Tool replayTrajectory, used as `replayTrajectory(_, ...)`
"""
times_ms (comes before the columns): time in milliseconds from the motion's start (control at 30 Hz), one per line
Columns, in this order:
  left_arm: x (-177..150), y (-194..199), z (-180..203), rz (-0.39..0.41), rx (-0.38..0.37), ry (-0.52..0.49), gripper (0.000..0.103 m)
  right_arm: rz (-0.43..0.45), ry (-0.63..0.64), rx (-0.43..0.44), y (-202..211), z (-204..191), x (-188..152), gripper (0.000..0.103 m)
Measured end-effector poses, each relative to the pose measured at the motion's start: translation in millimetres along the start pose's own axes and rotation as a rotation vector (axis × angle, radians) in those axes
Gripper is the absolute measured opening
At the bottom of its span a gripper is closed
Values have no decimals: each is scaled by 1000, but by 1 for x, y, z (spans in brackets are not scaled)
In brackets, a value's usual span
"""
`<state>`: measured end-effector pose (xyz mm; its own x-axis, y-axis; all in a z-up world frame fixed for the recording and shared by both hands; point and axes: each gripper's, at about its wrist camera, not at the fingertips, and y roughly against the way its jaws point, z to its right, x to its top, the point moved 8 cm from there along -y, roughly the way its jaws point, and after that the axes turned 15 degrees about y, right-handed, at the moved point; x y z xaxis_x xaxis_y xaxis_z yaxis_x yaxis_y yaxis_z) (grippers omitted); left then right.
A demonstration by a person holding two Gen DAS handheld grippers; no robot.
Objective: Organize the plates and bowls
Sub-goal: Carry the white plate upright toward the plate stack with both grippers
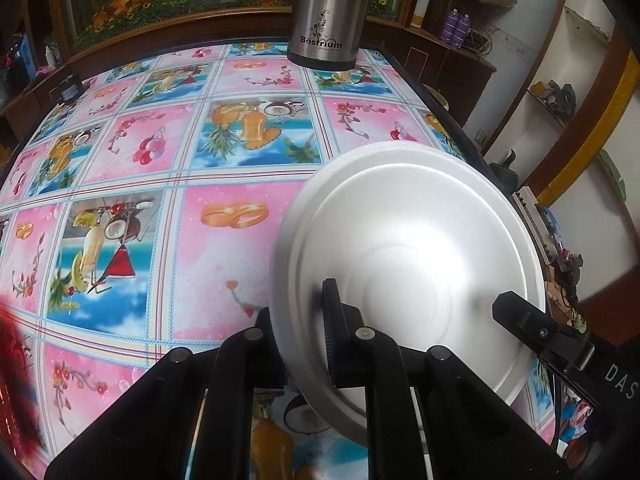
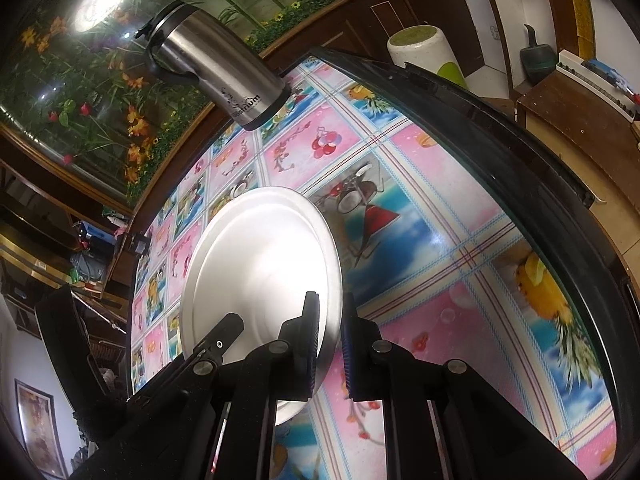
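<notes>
A white round plate [image 1: 408, 248] hangs tilted above the patterned table, held on two sides. My left gripper [image 1: 300, 332] is shut on its near left rim, one finger inside the dish and the other behind the edge. In the same view the tip of my right gripper [image 1: 520, 316] lies on the plate's right rim. The right wrist view shows the same plate [image 2: 260, 256], with my right gripper [image 2: 330, 328] shut on its right rim. My left gripper [image 2: 226, 330] reaches that plate from the lower left.
A steel vacuum flask [image 1: 326, 12] [image 2: 216, 68] stands at the table's far edge. The colourful tablecloth [image 1: 160, 160] covers the table, whose black edge [image 2: 520, 152] runs along the right. A white stool [image 2: 428, 52] stands beyond it. Something red and blurred [image 1: 12, 340] sits at the lower left.
</notes>
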<state>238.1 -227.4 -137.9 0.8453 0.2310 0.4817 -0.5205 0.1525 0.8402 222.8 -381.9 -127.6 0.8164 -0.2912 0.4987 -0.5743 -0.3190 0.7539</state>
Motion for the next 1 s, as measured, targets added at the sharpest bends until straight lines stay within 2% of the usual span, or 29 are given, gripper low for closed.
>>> replayTrajectory(367,-10,28,-32,21,-8,23,10,-1,47,15,8,-28,-19,9)
replayTrajectory(1000,-5,89,-128,114,13,138,10,6,228,89,20,-135,-48,9)
